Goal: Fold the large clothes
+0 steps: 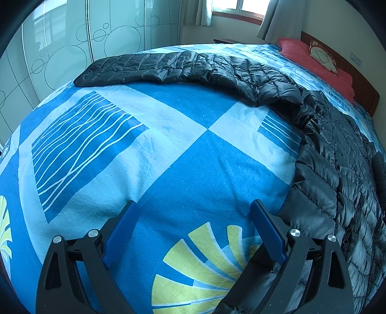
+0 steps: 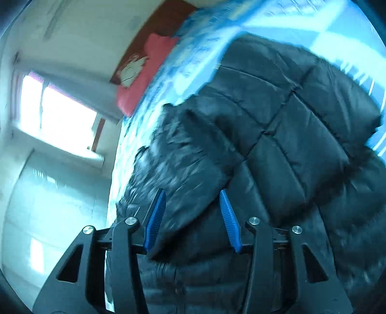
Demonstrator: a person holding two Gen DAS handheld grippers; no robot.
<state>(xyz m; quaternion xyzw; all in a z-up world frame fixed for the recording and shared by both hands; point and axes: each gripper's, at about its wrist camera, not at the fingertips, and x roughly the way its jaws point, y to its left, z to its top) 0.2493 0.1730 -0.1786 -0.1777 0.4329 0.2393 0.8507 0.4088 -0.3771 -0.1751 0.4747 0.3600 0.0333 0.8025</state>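
Between right tool (image 2: 193, 205) tips, jacket (image 2: 277, 125) fold

Your left view is sharp and evenly lit, daylight coming from the window (image 1: 237, 7) up top, sheen on the black jacket (image 1: 337, 169). Your right view is smeared with motion blur, the window (image 2: 55, 113) blown out white. Both bend hard at dark rims.

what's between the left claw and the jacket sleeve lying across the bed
Nothing visible. Only bare blue patterned bedsheet lies between the open left claw and the black puffer jacket's sleeve stretched out ahead. The jacket's body sits just beside its right finger.
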